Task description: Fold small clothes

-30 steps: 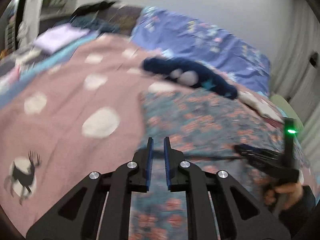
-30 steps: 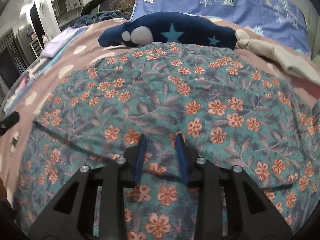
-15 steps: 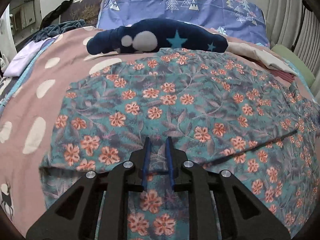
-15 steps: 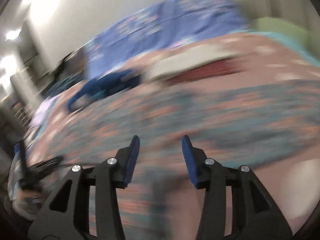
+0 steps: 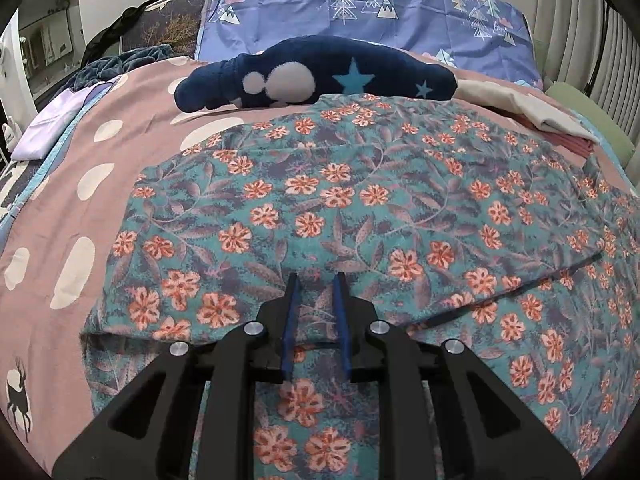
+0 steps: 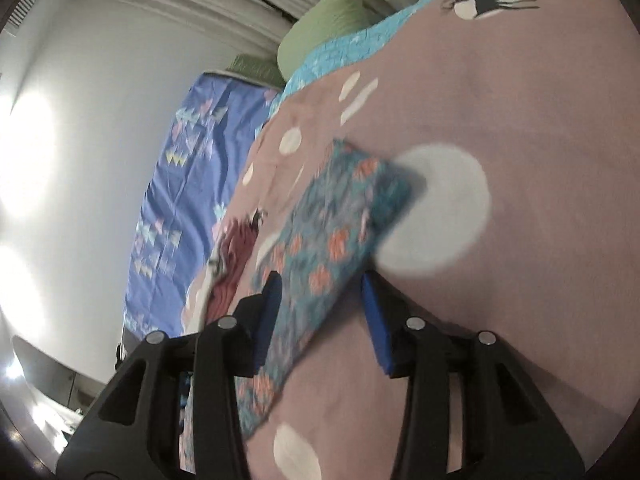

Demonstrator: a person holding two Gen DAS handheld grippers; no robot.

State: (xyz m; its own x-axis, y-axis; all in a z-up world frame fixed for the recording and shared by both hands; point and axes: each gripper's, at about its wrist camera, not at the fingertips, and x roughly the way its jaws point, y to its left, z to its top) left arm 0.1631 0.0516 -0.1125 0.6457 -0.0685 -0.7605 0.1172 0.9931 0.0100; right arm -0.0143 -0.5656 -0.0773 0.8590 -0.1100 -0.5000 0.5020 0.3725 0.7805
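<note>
A teal garment with orange flowers (image 5: 360, 208) lies spread on the pink bedspread (image 5: 132, 148), its near part folded over along a dark edge. My left gripper (image 5: 316, 280) hovers low over the garment's near middle, its blue pads a small gap apart and nothing between them. In the right wrist view the scene is rolled sideways and blurred. My right gripper (image 6: 320, 284) is open wide, and a narrow end of the floral garment (image 6: 336, 232) runs between its fingers, which are not closed on it.
A dark blue plush toy with stars (image 5: 316, 76) lies behind the garment. A blue tree-print pillow (image 5: 360, 4) stands at the headboard. Folded cream and maroon cloth (image 5: 540, 116) lies at the right. A lilac cloth (image 5: 56, 120) lies at the far left. A green cushion (image 6: 332, 24) sits by the curtain.
My left gripper swung from the bed's left side to the garment's middle and has since held still. My right gripper swept right, rolled sideways and opened wider at the garment's end.
</note>
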